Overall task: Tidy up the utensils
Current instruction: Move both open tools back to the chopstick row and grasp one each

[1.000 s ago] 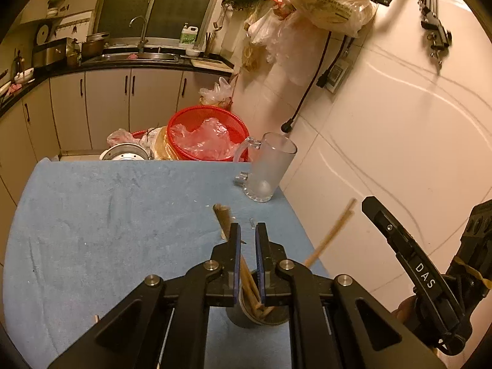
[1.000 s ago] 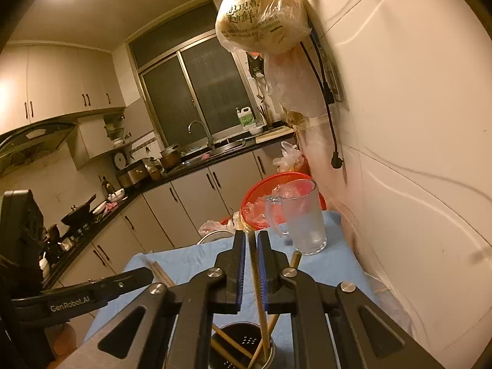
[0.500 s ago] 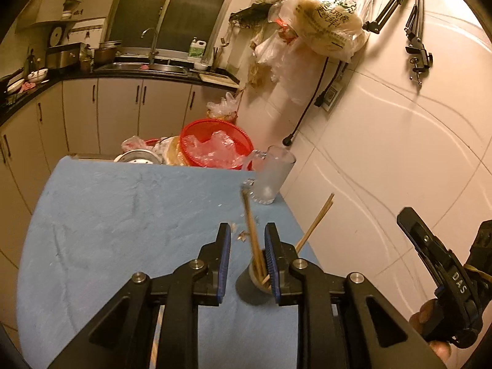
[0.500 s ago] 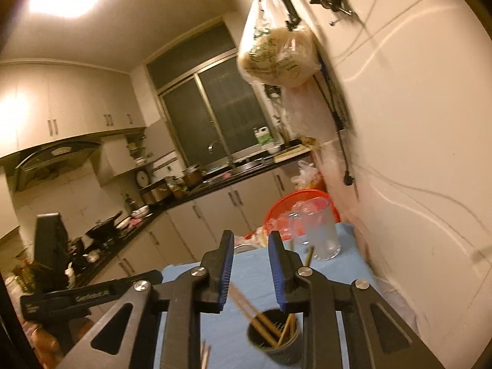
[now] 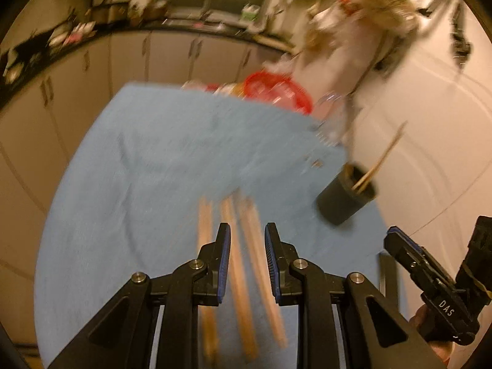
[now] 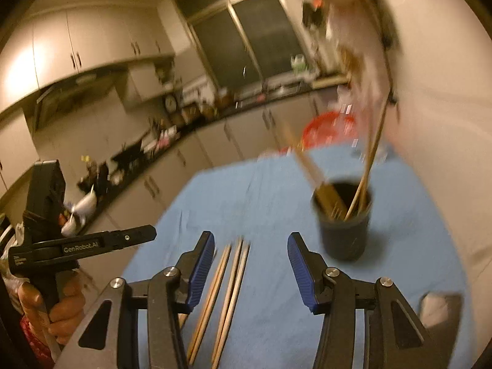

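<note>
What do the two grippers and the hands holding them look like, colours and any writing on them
Both grippers are matte black with silver bolts and ribbed blue pads on the fingers. The left gripper reads GenRobot.AI in white along its side, held by a bare hand. The right gripper carries the white letters DAS. No cables or sleeves show.

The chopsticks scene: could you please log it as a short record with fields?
surface: blue cloth
holder: dark cup, upright, right part of cloth
in cup: several chopsticks, leaning
loose chopsticks: flat on cloth, near edge
left gripper: open, empty, above loose chopsticks
right gripper: open, empty, over loose chopsticks
behind: red basket
image: motion blurred
</note>
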The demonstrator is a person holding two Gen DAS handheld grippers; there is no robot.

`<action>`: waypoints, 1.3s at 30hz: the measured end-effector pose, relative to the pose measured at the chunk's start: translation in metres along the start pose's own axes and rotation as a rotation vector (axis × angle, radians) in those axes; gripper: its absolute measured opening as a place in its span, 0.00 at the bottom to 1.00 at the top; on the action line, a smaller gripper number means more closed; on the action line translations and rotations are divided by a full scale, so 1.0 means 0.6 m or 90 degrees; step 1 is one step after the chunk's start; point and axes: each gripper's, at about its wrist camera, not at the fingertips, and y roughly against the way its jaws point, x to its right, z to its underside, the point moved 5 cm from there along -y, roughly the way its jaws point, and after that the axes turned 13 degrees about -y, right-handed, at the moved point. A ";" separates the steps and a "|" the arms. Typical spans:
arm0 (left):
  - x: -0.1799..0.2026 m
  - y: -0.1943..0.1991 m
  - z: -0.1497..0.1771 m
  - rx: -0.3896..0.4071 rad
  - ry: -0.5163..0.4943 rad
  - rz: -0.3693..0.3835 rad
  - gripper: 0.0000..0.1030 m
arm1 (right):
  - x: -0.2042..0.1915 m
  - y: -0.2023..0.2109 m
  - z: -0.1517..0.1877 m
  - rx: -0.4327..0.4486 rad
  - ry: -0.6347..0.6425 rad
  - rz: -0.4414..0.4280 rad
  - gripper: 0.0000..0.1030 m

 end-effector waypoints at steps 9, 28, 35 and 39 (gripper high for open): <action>-0.062 -0.107 0.066 -0.103 0.061 -0.007 0.22 | 0.037 -0.091 0.090 -0.117 -0.026 0.048 0.42; -0.075 -0.244 -0.026 -0.181 0.015 -0.071 0.20 | 0.052 -0.077 0.066 -0.110 -0.045 0.045 0.42; -0.065 -0.250 -0.031 -0.185 -0.037 -0.127 0.07 | 0.038 -0.101 0.058 -0.128 -0.027 0.064 0.42; -0.081 -0.233 -0.010 -0.179 -0.007 -0.128 0.06 | 0.021 -0.140 0.047 -0.174 -0.025 0.067 0.37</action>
